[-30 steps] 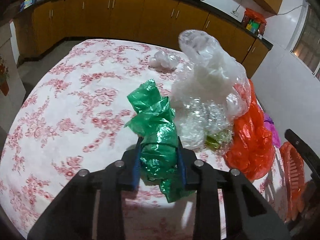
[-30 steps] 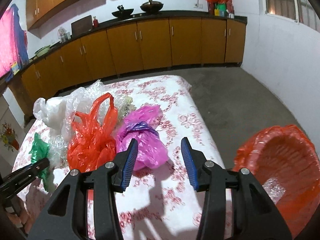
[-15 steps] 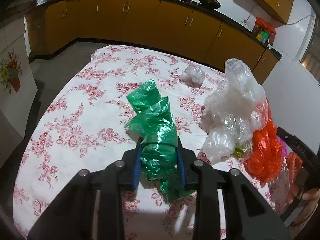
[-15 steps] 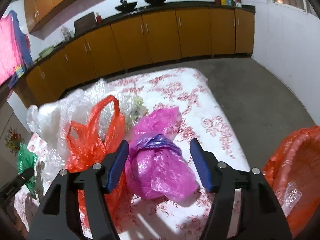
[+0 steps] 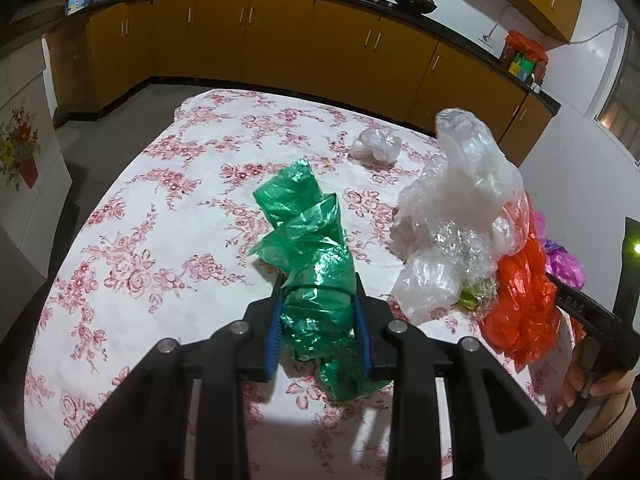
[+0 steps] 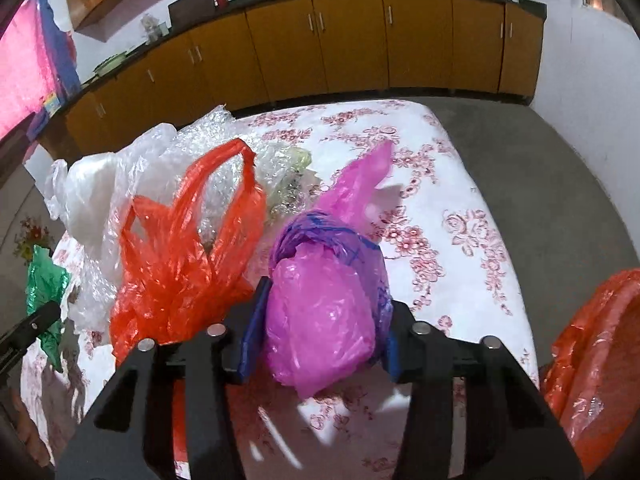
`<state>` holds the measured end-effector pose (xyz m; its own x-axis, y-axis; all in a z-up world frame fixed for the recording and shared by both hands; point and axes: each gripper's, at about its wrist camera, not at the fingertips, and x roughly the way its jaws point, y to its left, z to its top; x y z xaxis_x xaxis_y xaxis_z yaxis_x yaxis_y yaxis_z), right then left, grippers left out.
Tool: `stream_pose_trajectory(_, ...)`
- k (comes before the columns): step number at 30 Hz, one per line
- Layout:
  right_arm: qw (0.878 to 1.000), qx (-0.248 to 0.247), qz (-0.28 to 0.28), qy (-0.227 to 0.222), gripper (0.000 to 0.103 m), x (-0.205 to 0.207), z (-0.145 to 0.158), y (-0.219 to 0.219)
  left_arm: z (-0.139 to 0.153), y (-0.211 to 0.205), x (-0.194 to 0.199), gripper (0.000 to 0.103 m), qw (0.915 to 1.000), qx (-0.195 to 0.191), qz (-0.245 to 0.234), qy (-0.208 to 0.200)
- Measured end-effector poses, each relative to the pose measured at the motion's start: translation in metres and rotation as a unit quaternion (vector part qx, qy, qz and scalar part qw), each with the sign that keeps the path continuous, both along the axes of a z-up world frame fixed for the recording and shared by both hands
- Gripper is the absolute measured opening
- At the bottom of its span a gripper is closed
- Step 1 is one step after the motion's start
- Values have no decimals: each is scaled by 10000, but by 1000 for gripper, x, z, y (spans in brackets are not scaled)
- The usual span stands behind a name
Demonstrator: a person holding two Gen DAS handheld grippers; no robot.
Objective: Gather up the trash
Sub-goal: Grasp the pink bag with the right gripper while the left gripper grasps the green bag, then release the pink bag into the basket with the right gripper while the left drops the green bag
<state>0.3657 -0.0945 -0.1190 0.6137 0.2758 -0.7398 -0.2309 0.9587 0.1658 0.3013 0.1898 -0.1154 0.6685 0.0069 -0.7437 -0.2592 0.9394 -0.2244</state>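
My left gripper (image 5: 318,320) is shut on a crumpled green plastic bag (image 5: 308,248) and holds it above the floral tablecloth (image 5: 160,208). My right gripper (image 6: 320,320) has its jaws around a pink plastic bag (image 6: 324,300), touching both its sides. An orange bag (image 6: 180,256) and a heap of clear plastic and bubble wrap (image 6: 132,172) lie to the pink bag's left. The green bag also shows at the far left in the right wrist view (image 6: 44,284).
An orange-lined bin (image 6: 600,360) stands off the table's right edge. A small clear plastic wad (image 5: 376,146) lies near the far edge. Brown cabinets (image 5: 280,44) run along the back wall. Grey floor (image 6: 560,184) lies to the right.
My right gripper has moved forward over the pink bag and narrowed its jaws onto it. My left gripper has lifted and pulled back with the green bag.
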Motion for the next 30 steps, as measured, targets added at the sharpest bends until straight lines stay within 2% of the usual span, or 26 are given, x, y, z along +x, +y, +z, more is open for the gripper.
stream_pose_trajectory(9, 9987, -140, -121, -476, 44, -35, 18, -21, 12, -8, -5, 31, 9999, 21, -106, -131)
stream_pose_trajectory(16, 9978, -106, -195, -620, 44, -69, 32, -41, 29, -24, -17, 31, 9990, 7, -334, -286)
stream_pose_trajectory(30, 9927, -226, -664, -979, 44, -151, 57, -88, 60, -95, -48, 31, 9915, 154, -1162, -572)
